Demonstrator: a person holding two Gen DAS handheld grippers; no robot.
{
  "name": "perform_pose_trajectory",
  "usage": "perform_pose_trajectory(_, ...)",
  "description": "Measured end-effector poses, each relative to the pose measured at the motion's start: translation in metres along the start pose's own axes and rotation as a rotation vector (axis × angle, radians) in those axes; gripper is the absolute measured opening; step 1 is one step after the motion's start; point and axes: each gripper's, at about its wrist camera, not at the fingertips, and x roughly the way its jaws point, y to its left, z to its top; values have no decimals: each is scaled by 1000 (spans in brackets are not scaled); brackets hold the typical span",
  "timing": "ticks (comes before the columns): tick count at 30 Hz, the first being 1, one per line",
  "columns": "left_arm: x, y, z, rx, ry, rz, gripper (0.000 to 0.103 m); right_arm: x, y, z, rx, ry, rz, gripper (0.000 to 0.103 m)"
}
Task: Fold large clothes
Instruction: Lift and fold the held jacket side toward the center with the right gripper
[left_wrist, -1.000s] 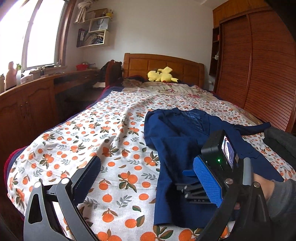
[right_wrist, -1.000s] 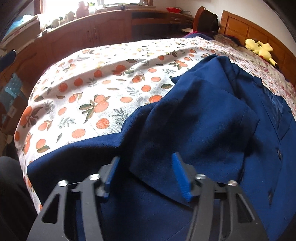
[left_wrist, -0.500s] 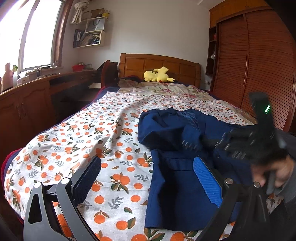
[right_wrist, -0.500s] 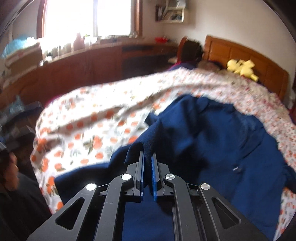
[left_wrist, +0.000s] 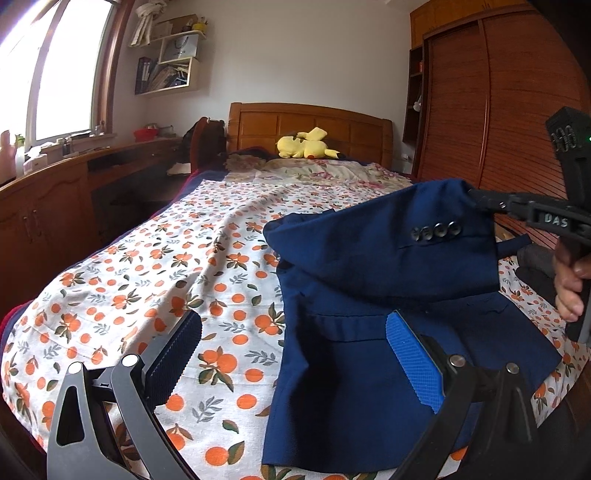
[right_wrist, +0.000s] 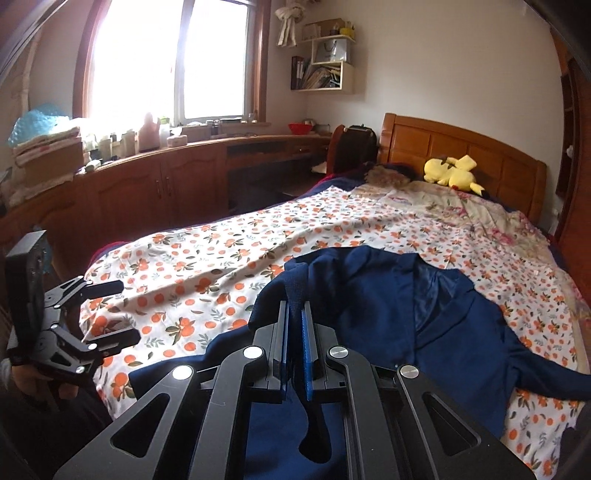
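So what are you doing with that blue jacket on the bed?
A person is folding a navy jacket on the bed, using a gripper in each hand. The right gripper is shut on the jacket's sleeve and holds it lifted above the rest of the jacket, which lies flat on the orange-patterned sheet. The left gripper is open and holds nothing, hovering near the jacket's lower edge. A yellow plush toy sits by the headboard.

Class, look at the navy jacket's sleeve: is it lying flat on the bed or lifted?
Lifted. The right gripper is shut on the sleeve, holding its cuff above the jacket body. The left gripper is open.
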Motion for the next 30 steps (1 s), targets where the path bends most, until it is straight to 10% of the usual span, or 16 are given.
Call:
perform_pose_trajectory(11, 7, -10, -1, 18, 10, -21, 100, -30, -52, -11, 70, -40, -186, 5)
perform_pose_trajectory(18, 9, -17, -1, 33, 10, -36, 100, -27, -121, -60, 190, 117, -417, 5)
perform_pose_trajectory(30, 22, -37, 1, 55, 25, -59, 101, -25, -134, -96, 241, 175, -380, 5)
